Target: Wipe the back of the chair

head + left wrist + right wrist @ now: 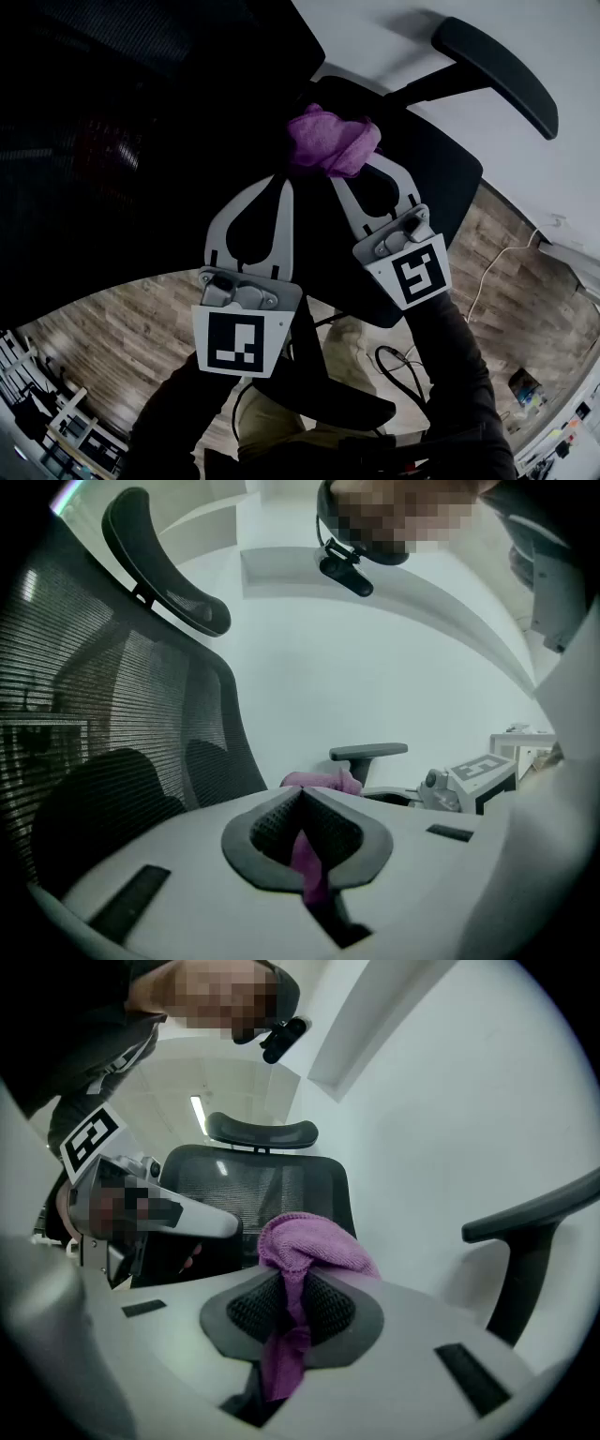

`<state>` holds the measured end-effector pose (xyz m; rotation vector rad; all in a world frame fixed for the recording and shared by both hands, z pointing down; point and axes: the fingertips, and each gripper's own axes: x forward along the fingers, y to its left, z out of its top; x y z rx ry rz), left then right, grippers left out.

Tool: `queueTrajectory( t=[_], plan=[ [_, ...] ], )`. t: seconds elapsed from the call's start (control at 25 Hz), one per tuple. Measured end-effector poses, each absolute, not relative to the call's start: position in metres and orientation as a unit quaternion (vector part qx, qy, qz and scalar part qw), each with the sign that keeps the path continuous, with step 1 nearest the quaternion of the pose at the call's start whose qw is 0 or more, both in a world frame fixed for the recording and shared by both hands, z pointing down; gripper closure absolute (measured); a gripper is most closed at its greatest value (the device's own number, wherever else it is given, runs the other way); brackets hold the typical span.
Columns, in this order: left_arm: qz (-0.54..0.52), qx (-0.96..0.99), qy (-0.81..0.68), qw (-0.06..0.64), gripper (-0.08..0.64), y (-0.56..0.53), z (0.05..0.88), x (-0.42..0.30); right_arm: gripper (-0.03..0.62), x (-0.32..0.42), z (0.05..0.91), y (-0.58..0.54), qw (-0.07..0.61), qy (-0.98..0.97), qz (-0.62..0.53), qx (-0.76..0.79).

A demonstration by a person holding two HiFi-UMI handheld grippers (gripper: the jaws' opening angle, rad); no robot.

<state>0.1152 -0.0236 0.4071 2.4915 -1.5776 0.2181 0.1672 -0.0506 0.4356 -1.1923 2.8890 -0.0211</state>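
Where the black office chair [141, 141] fills the upper left of the head view, its dark mesh back [84, 686] takes up most of the picture, with wooden floor [122, 337] below it and a white wall [450, 1101] behind it. In the right gripper view the curved headrest [262, 1133] sits on top of that mesh back, and one armrest [530, 1218] stands off to the chair's side against the wall.

Both tools reach up to the chair from below and sit close beside each other. The left hand-held gripper [284, 180] lies nearer the mesh back, and its jaws are pressed together on a thin fold of the purple cloth [305, 860] that hangs down between the ribbed pads. The right hand-held gripper [356, 173] sits just beside it on the side away from the mesh, and its jaws also pinch the same cloth [309, 1246]. The cloth bunches in a rounded wad above the tips, and a tail of it trails down behind them.

Seen from the head, the purple cloth [333, 141] is gathered at the two sets of jaw tips, right against the chair's black surface at the edge of the mesh back. Whether it presses on the chair cannot be told.
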Motion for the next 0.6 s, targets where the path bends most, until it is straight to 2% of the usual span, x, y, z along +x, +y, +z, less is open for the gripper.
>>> queueTrajectory(
  t=[0.6],
  plan=[
    [0.077, 0.834, -0.538, 0.097, 0.551, -0.0277, 0.4069, 0.1098, 0.548, 0.1619, 0.4277, -0.0515, 0.012, 0.924, -0.008, -0.381]
  ],
)
